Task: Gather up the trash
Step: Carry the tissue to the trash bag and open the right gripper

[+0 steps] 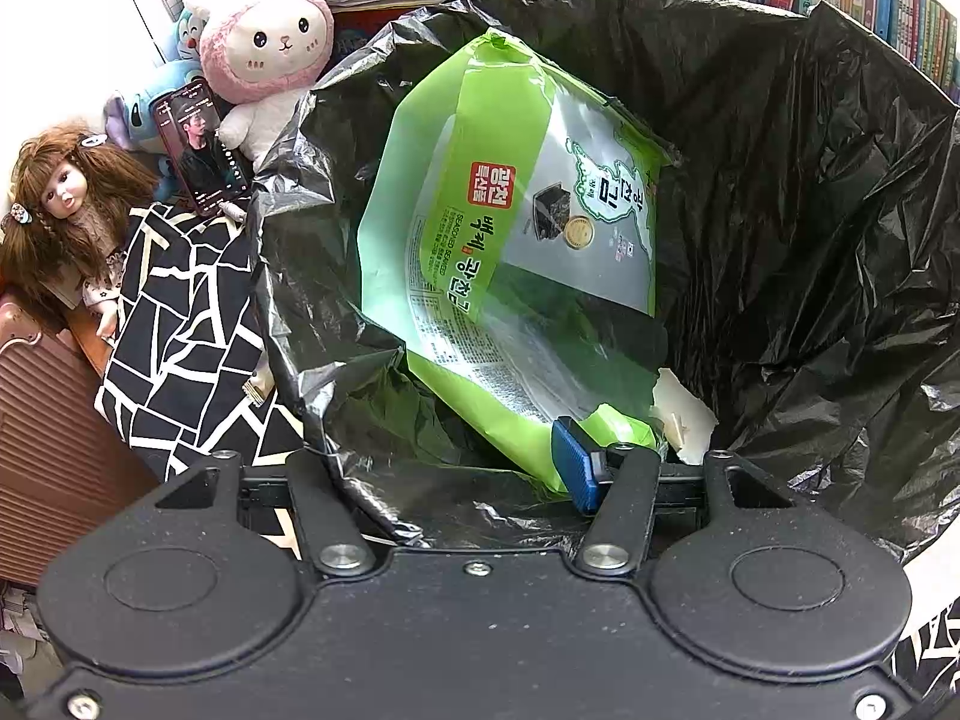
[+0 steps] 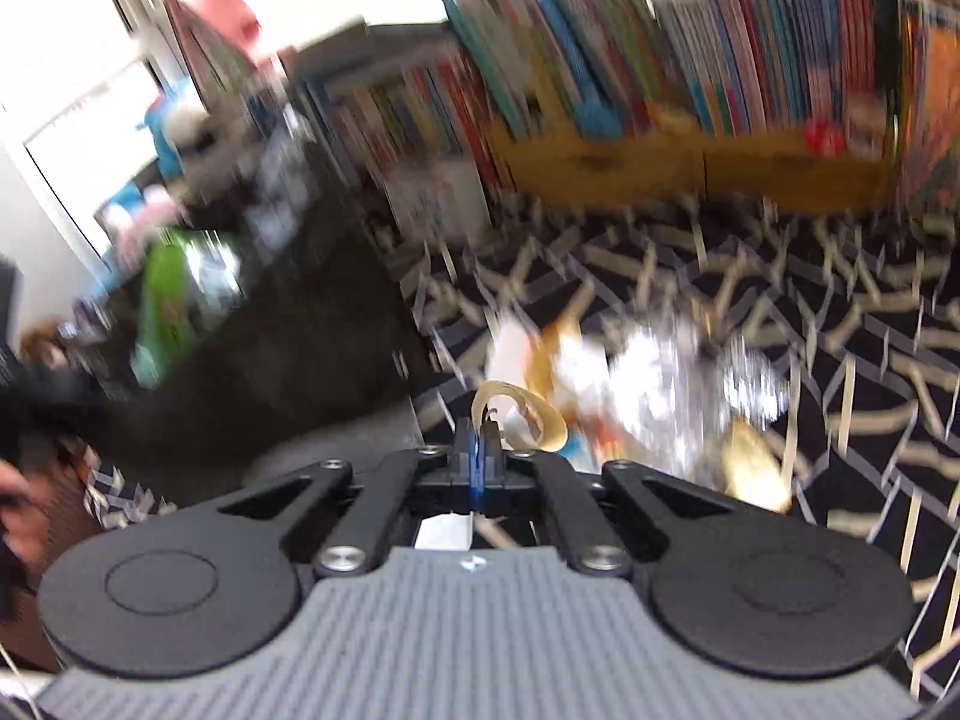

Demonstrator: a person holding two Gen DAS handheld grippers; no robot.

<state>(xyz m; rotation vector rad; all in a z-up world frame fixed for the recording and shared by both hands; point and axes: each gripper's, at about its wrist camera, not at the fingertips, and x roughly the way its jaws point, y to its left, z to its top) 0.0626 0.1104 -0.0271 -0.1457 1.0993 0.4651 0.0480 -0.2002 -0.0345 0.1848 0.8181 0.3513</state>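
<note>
Both tongs (image 2: 477, 441) gripping, right (image 2: 477, 441) pinching paper curl (image 2: 528, 414)

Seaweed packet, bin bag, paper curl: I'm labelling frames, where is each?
Seaweed packet (image 1: 516, 222): left wrist view, on its green front.
Bin bag (image 1: 810, 228): left wrist view, on its inner wall.
Paper curl (image 2: 543, 417): right wrist view, on its loop.

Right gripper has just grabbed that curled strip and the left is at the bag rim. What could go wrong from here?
1. The right gripper pinches the thin curled strip only by its end; it could slip out on the way over.
2. The green seaweed packet stands tall across the black trash bag's mouth and may block the drop.
3. The remaining trash pile is blurred, so light pieces may have been disturbed unnoticed.
</note>
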